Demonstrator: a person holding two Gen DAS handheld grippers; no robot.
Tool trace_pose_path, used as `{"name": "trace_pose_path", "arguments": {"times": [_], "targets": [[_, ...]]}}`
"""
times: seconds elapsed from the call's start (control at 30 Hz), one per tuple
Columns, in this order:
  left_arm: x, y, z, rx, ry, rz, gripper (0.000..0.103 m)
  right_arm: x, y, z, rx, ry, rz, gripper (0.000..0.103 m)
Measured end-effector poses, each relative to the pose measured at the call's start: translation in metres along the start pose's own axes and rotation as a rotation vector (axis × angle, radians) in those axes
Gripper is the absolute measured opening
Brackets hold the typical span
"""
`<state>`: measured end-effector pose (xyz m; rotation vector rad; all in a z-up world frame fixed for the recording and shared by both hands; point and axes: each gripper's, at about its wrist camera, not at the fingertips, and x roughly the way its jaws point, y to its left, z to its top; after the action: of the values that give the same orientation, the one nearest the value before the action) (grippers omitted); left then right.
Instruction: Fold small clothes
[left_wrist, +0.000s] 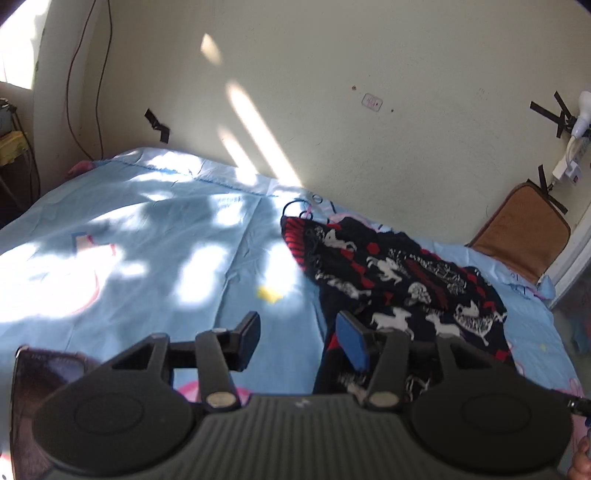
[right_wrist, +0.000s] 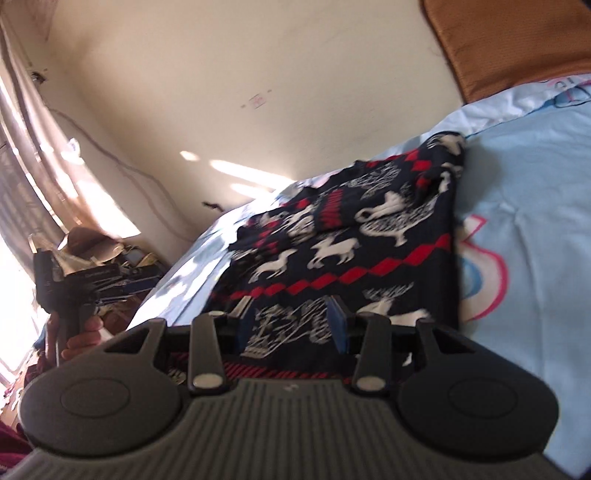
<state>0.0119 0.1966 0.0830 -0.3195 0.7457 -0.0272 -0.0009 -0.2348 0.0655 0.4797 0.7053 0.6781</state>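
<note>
A small dark navy sweater (left_wrist: 399, 284) with red zigzags and white animal figures lies crumpled on the light blue bedsheet (left_wrist: 147, 236). My left gripper (left_wrist: 299, 339) is open and empty, hovering above the sheet at the sweater's near left edge. In the right wrist view the sweater (right_wrist: 343, 240) fills the middle. My right gripper (right_wrist: 291, 325) is open, its jaws spread over the sweater's near hem, close above the fabric. The left gripper (right_wrist: 66, 280) shows at the far left of that view, held in a hand.
The bed stands against a cream wall (left_wrist: 332, 92). A brown cushion (left_wrist: 524, 232) leans at the bed's far right corner, also in the right wrist view (right_wrist: 509, 40). A power strip (left_wrist: 569, 162) hangs on the wall. Clutter and curtains (right_wrist: 44, 166) are at the window side.
</note>
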Motion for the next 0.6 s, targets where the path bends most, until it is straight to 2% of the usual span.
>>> {"name": "trace_pose_path", "arguments": {"times": [0.13, 0.27, 0.37, 0.4, 0.43, 0.47, 0.5, 0.57, 0.6], "targets": [[-0.034, 0.015, -0.053, -0.049, 0.053, 0.021, 0.046, 0.028, 0.05, -0.017, -0.097, 0.118, 0.159, 0.047], [-0.067, 0.026, -0.086, -0.116, 0.003, 0.037, 0.046, 0.067, 0.123, -0.043, -0.314, 0.29, 0.3, 0.059], [-0.088, 0.032, -0.1, -0.144, -0.024, 0.044, 0.046, 0.096, 0.175, -0.075, -0.551, 0.406, 0.309, 0.066], [-0.093, 0.034, -0.104, -0.149, -0.031, 0.046, 0.046, 0.106, 0.189, -0.09, -0.643, 0.426, 0.292, 0.07], [-0.098, 0.034, -0.106, -0.156, -0.039, 0.045, 0.046, 0.115, 0.198, -0.103, -0.73, 0.428, 0.252, 0.068], [-0.101, 0.035, -0.11, -0.163, -0.046, 0.039, 0.046, 0.123, 0.203, -0.112, -0.785, 0.434, 0.204, 0.055], [-0.104, 0.036, -0.111, -0.17, -0.051, 0.029, 0.046, 0.133, 0.203, -0.117, -0.795, 0.442, 0.156, 0.02], [-0.104, 0.037, -0.115, -0.189, -0.055, -0.013, 0.047, 0.136, 0.182, -0.097, -0.587, 0.437, 0.186, 0.014], [-0.103, 0.037, -0.116, -0.197, -0.052, -0.037, 0.048, 0.126, 0.158, -0.079, -0.394, 0.407, 0.249, 0.014]]}}
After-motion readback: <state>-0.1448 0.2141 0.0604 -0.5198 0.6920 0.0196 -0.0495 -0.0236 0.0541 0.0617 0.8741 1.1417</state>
